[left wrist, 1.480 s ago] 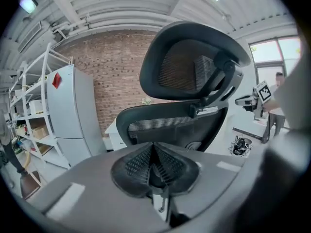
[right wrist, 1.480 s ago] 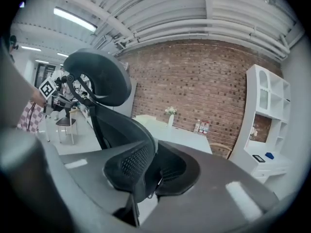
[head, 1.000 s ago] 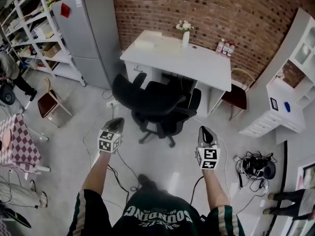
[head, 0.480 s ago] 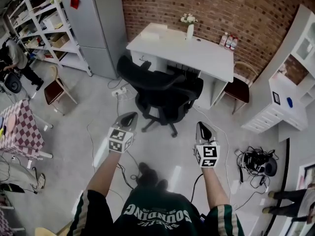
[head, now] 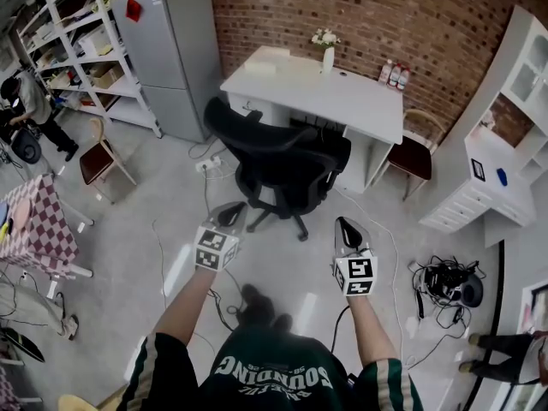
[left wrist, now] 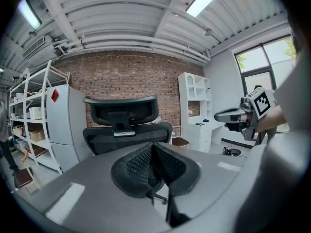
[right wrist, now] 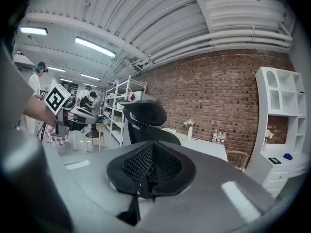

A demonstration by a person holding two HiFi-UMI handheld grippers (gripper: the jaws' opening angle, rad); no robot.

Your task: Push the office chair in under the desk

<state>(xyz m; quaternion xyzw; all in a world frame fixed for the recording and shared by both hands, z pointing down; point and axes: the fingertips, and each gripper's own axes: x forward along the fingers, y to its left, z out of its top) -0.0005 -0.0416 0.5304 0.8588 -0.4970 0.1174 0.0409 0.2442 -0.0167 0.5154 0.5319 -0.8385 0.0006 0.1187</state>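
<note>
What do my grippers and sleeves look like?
The left gripper and right gripper are silver-grey tapered shells with black mesh-textured pads, each carrying a white cube with black square markers. The shirt is dark green with white lettering; short sleeves have white stripes.

Both forearms reach forward from the torso, bare below dark short sleeves (head: 158,358). The left forearm (head: 184,302) angles slightly outward, and the left gripper (head: 231,215) points ahead and a little to the right, its marker cube (head: 214,248) facing up. The right forearm (head: 368,328) runs nearly straight ahead. The right gripper (head: 345,227) tips slightly left, its marker cube (head: 355,275) also facing up. The 2 grippers are about level with each other and well apart. In each gripper view the 2 jaws meet, pads pressed together, with nothing between them.
</note>
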